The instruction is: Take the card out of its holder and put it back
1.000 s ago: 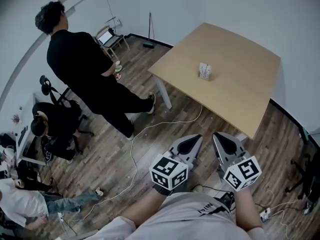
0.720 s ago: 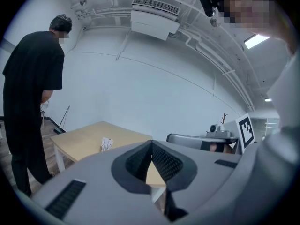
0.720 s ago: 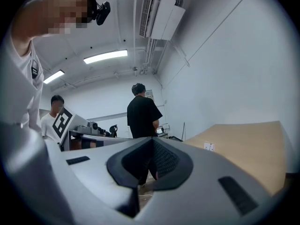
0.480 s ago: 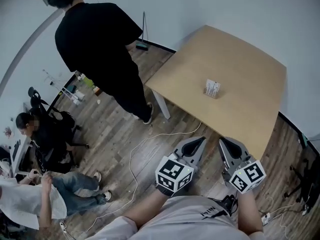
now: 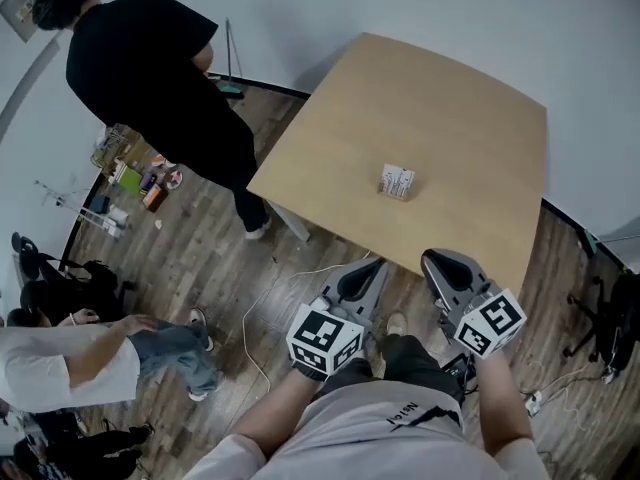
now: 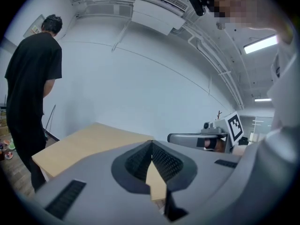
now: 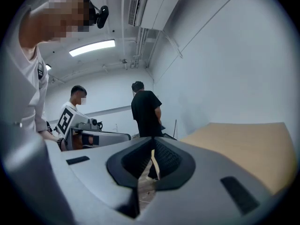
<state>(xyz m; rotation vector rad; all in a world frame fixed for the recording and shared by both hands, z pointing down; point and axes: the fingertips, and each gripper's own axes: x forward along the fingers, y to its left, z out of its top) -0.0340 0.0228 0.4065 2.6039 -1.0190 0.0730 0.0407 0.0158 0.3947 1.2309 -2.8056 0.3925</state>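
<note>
Open tabletop point(image 5: 455, 108) lies all round the holder point(image 5: 397, 181).

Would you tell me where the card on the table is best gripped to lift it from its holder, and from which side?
Probably its top edge, from above: the card appears to stand upright in its holder on the table, so only the upper part looks free. Finer detail is unreadable.

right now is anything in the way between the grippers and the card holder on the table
Nothing visible is. The card holder stands alone on the table, with only bare tabletop between it and the near edge, where the left gripper and right gripper are held, jaws together and empty.
</note>
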